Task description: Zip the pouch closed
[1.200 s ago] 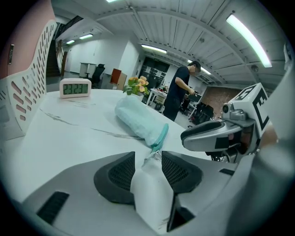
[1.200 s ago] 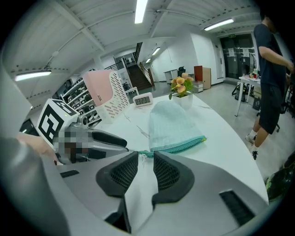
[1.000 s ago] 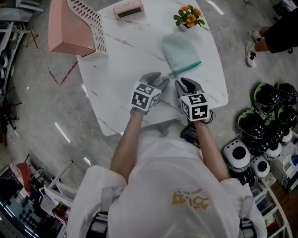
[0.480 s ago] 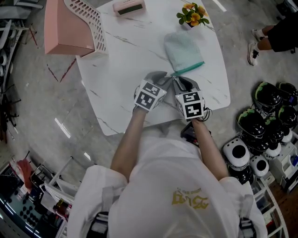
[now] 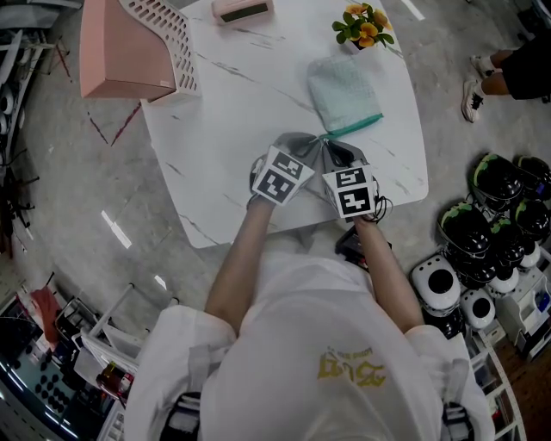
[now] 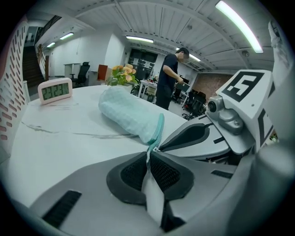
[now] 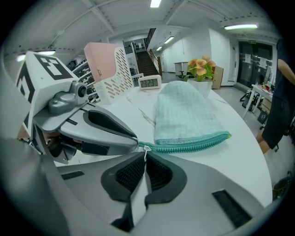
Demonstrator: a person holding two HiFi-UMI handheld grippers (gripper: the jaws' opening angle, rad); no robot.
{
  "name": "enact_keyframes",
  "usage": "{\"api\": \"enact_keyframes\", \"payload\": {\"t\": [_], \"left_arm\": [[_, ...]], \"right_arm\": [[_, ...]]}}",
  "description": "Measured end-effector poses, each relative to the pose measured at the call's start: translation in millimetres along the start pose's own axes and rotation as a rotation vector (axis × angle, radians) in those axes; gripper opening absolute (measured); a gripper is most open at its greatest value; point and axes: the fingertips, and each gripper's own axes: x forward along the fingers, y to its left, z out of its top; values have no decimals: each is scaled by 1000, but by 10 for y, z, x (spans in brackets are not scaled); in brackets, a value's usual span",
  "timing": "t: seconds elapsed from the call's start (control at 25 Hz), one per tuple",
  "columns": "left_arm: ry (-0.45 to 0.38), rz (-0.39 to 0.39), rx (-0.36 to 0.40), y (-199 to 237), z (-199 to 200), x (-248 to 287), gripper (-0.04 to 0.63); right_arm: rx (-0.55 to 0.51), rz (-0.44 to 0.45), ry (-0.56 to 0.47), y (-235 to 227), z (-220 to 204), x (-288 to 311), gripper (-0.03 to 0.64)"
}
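Note:
A mint-green pouch lies on the white marble table, its teal zipper along the near edge. Both grippers meet at the zipper's left end. The left gripper has its jaws closing, and in the left gripper view the pads pinch the teal zipper tape end. The right gripper is closing too; in the right gripper view its pads hold the small silver zipper pull. The pouch bulges, lying flat beyond the jaws.
A pink perforated file rack and a pink digital clock stand at the table's far left. A small flower pot sits behind the pouch. Helmets crowd the floor at right, and a person stands beyond the table.
Both grippers moved forward to the pouch's near corner and came together. Their jaws, open a second ago, have closed on the zipper's end and pull.

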Motion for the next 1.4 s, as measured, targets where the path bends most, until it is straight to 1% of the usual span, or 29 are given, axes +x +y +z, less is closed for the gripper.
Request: {"api": "enact_keyframes", "payload": {"t": [0.16, 0.36, 0.52, 0.92, 1.16, 1.24, 1.4], "left_arm": [[9, 7, 2, -6, -10, 6, 41], [17, -4, -18, -34, -16, 20, 38], [20, -3, -12, -55, -7, 15, 37], [11, 11, -31, -61, -13, -24, 37], [2, 29, -41, -21, -4, -105, 37], [-8, 31, -41, -17, -4, -115, 37], [-8, 37, -63, -22, -1, -132, 37]], "right_arm": [[-19, -10, -3, -9, 3, -22, 18], [-23, -8, 4, -32, -24, -41, 18], [-31, -4, 3, -51, -51, -56, 18], [-48, 3, 5, -44, -39, -77, 17], [-34, -14, -1, -107, -12, -127, 17], [-44, -19, -1, -101, -4, -138, 17], [-56, -26, 4, -104, -9, -144, 17]]}}
